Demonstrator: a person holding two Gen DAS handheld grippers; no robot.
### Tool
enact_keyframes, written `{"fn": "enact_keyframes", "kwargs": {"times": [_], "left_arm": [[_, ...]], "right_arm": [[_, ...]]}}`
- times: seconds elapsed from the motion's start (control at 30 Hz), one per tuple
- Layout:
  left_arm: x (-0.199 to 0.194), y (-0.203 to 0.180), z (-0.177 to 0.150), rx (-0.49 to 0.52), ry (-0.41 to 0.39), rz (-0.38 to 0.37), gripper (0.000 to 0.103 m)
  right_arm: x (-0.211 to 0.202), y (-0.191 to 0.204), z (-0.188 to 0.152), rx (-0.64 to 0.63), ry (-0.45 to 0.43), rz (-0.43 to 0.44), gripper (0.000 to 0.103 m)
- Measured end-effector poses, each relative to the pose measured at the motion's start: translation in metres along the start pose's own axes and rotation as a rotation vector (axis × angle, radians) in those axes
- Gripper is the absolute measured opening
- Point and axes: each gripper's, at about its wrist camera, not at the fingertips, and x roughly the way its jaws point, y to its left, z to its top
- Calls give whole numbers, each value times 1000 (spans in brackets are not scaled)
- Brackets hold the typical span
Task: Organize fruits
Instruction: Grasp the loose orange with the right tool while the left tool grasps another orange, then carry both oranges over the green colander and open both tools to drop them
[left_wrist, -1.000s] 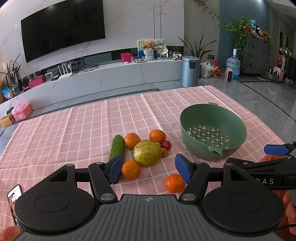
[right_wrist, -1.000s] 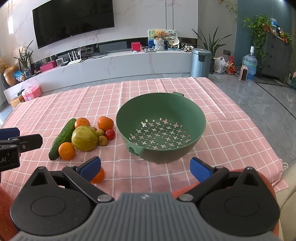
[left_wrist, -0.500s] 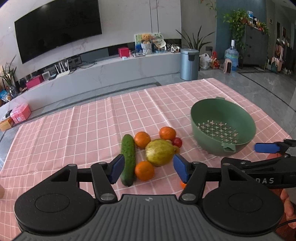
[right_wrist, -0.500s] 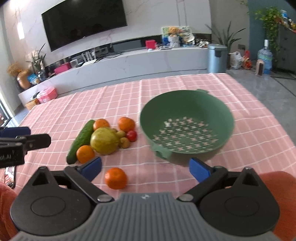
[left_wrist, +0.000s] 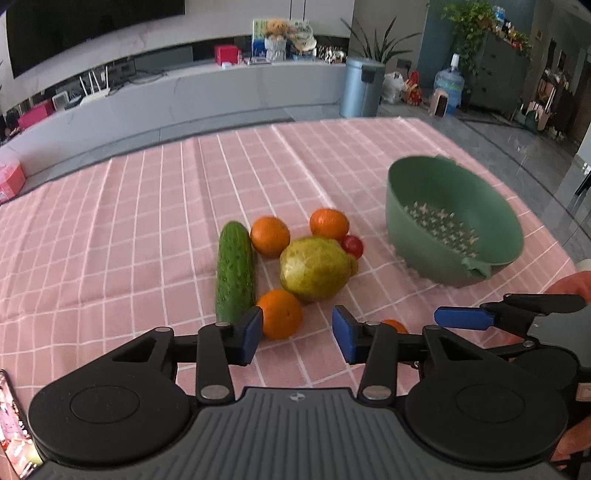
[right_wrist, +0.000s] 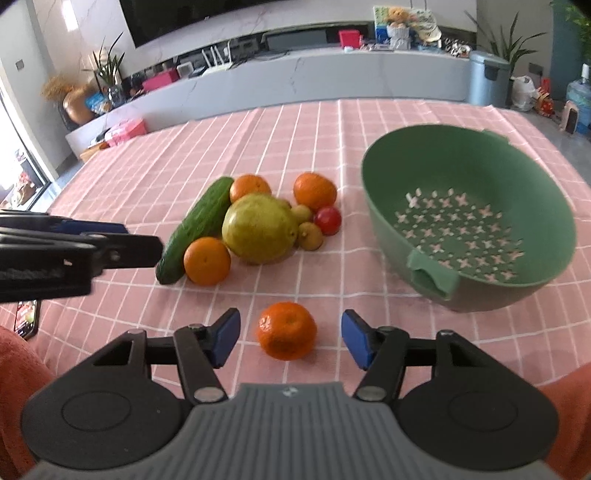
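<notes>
Already a lone, dimpled tangerine (right_wrist: 286, 330) sat apart from the heap, between my right jaws (right_wrist: 290, 339), which were closing without yet touching it. My left jaws (left_wrist: 297, 334) were also closing, ahead of a smooth orange (left_wrist: 279, 314) beside the bumpy cucumber (left_wrist: 235, 267) and pear-shaped green fruit (left_wrist: 314, 268). Near them, on the pink checked surface (right_wrist: 295, 140), the perforated green colander (right_wrist: 469, 218) stood empty, presumably for fruit.

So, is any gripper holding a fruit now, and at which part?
Nothing is held. The right gripper is closing around the lone orange, pads apart from it; the left gripper is closing, also empty.
</notes>
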Motion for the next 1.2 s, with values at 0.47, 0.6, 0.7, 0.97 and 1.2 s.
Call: {"fn": "enact_keyframes", "kwargs": {"times": [0.47, 0.6, 0.7, 0.97, 1.2], "left_arm": [[51, -20, -6, 193, 48, 123, 55], [59, -32, -7, 266, 39, 192, 55], [63, -36, -6, 288, 37, 212, 55], [69, -39, -9, 307, 35, 234, 42], [49, -35, -4, 192, 19, 171, 39]], "right_arm": [[33, -11, -3, 42, 78, 63, 47], [36, -10, -3, 34, 85, 84, 40], [35, -8, -5, 23, 86, 89, 40], [32, -13, -5, 32, 84, 93, 39], [17, -18, -5, 41, 50, 96, 38]]}}
